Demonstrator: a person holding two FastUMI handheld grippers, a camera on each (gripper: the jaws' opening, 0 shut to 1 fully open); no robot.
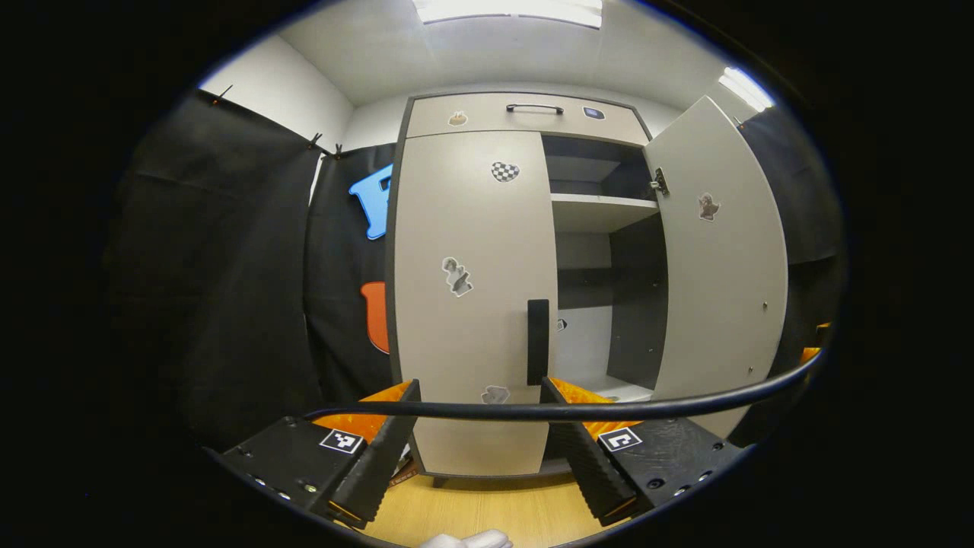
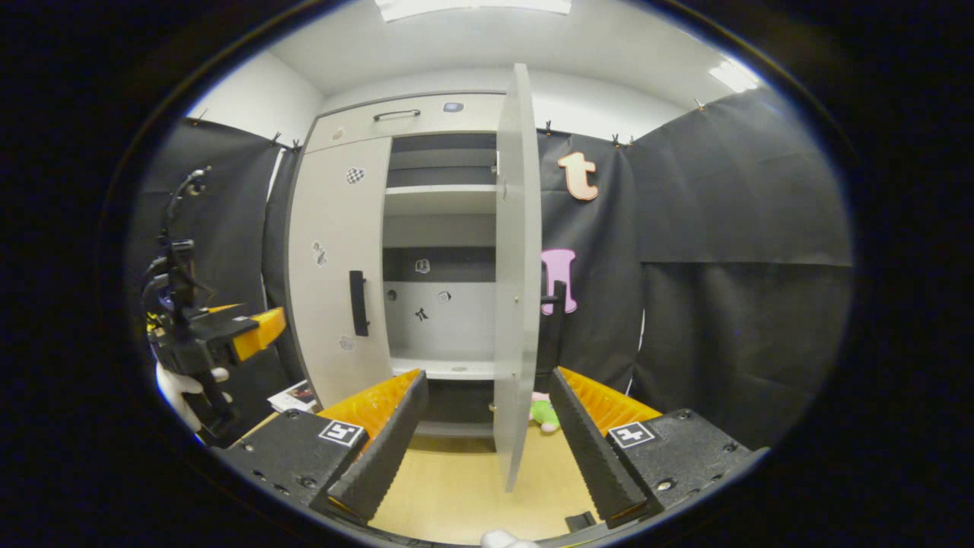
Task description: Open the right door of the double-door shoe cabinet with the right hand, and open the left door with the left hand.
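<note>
— Shoe cabinet (image 1: 533,289) first: where does it stand, and how much of the job is done?

— It stands on the wooden floor (image 2: 464,495) against the booth's back wall, straight ahead of both grippers. The right door (image 1: 719,259) is swung wide open, so that the right gripper view sees it nearly edge-on (image 2: 517,266), and the shelves (image 1: 601,209) behind it are bare to view. I judge that half finished.

— And the left door?

— The left door (image 1: 472,297) is shut, flat against the cabinet front, with its dark vertical handle (image 1: 538,341) at the inner edge untouched. That half remains.

— What are the grippers doing?

— The left gripper (image 1: 482,438) faces the shut door, its handle just above the gap between the fingers; the fingers are spread apart and hold nothing. A black cable (image 1: 571,409) crosses in front of them. In the right gripper view it shows at the left, held by a gloved hand (image 2: 186,388), apart from the cabinet.

— The right one?

— The right gripper (image 2: 487,434) is clear of the open door, fingers parted and empty, the door's lower edge between them farther off.

— So what is left?

— By my reading, reaching the left handle, closing on it, and pulling that door outward.
</note>
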